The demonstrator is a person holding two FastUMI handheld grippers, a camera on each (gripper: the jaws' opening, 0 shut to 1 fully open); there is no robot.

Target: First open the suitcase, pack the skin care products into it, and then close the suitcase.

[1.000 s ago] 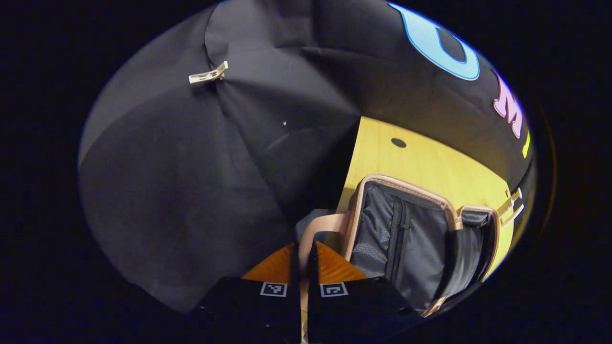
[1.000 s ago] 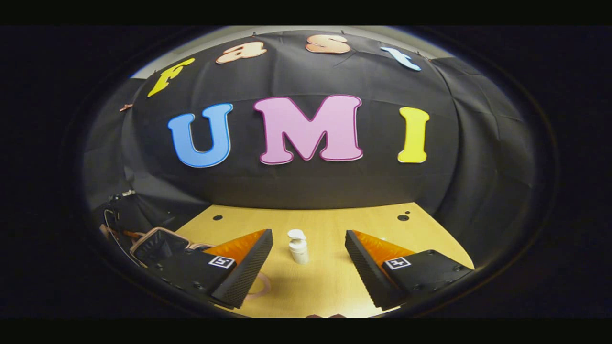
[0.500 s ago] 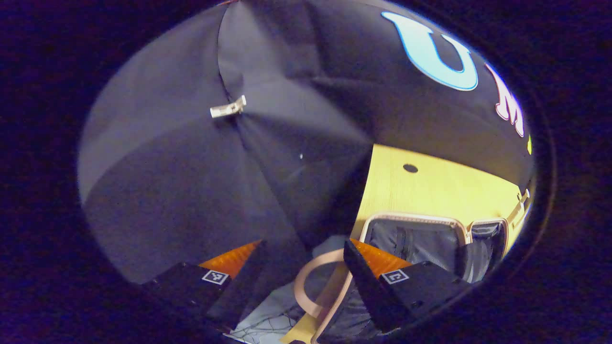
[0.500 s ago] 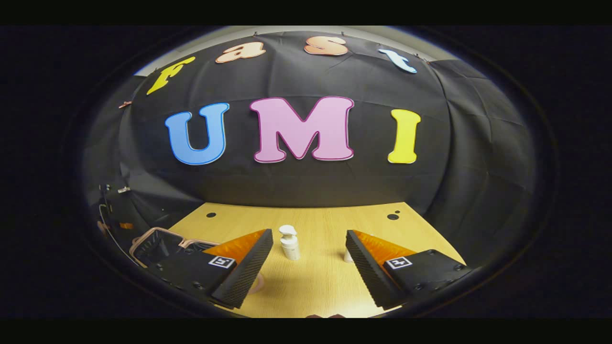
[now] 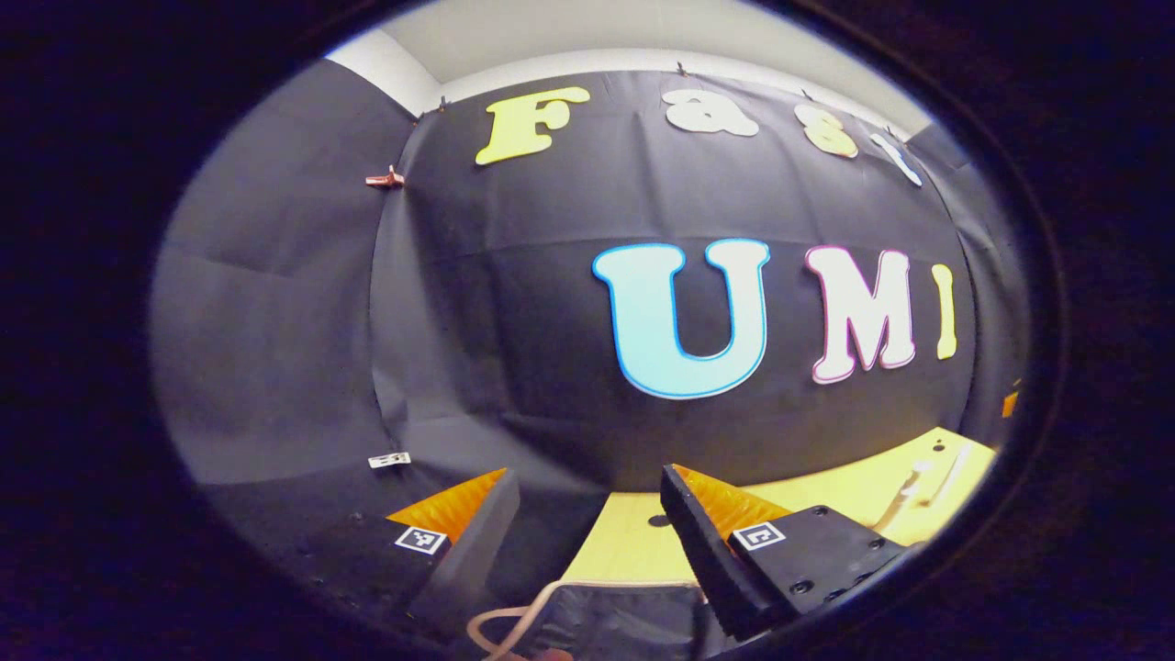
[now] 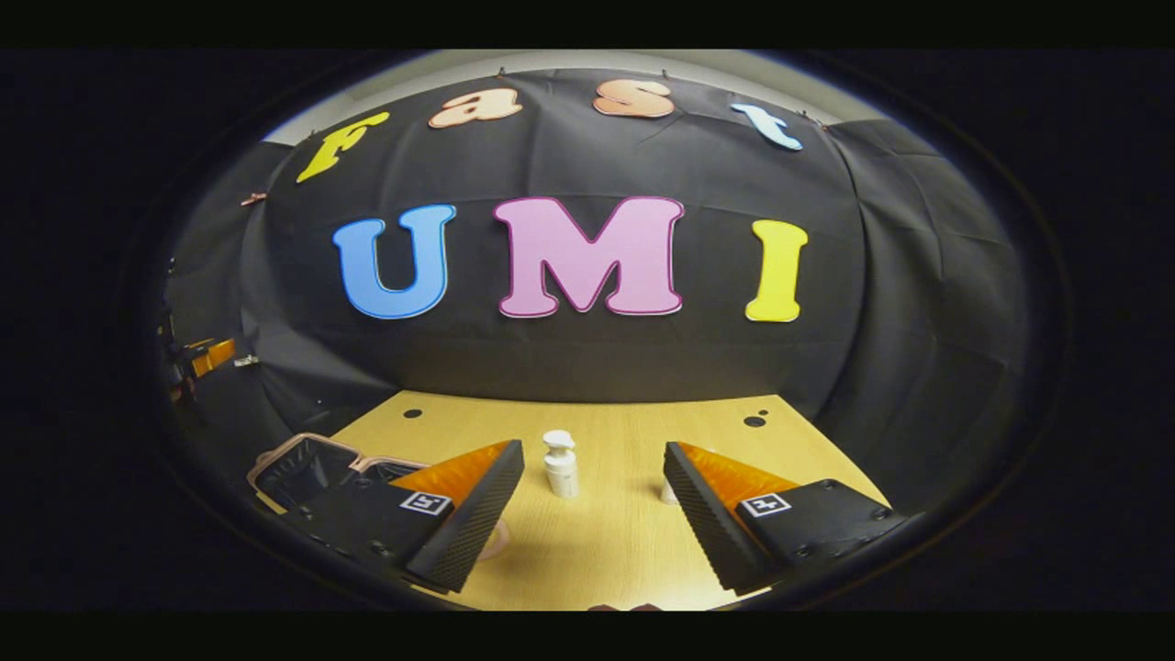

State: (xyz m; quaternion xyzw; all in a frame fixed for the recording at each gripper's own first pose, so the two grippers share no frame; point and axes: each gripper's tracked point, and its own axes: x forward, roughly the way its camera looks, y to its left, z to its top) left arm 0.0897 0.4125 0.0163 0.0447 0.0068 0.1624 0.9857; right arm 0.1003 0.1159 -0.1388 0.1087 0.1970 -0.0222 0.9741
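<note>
Hovering over the wooden desk (image 6: pixel 606 551), we hold the right gripper (image 6: pixel 594 477) with its jaws spread wide and empty, a white pump bottle (image 6: pixel 560 464) standing upright between them at centre frame, nearer the left jaw. A second small white item (image 6: pixel 668 494) peeks out beside the right jaw; we cannot tell what it is. The suitcase (image 6: pixel 307 464) lies open at lower left of the right gripper view, its dark lining showing inside a pinkish rim. In the left gripper view the left gripper (image 5: pixel 587 514) hangs above that case (image 5: pixel 624 620) at the bottom of the frame, jaws wide apart and grasping nothing, a pale loop of strap (image 5: pixel 509 624) just below.

The risk, as we judge it, is a tipped bottle: it is tall and narrow, and a jaw closing off-centre could knock it over. No brand or label on the bottle or suitcase is legible; the jaws carry only small square black-and-white markers.
</note>
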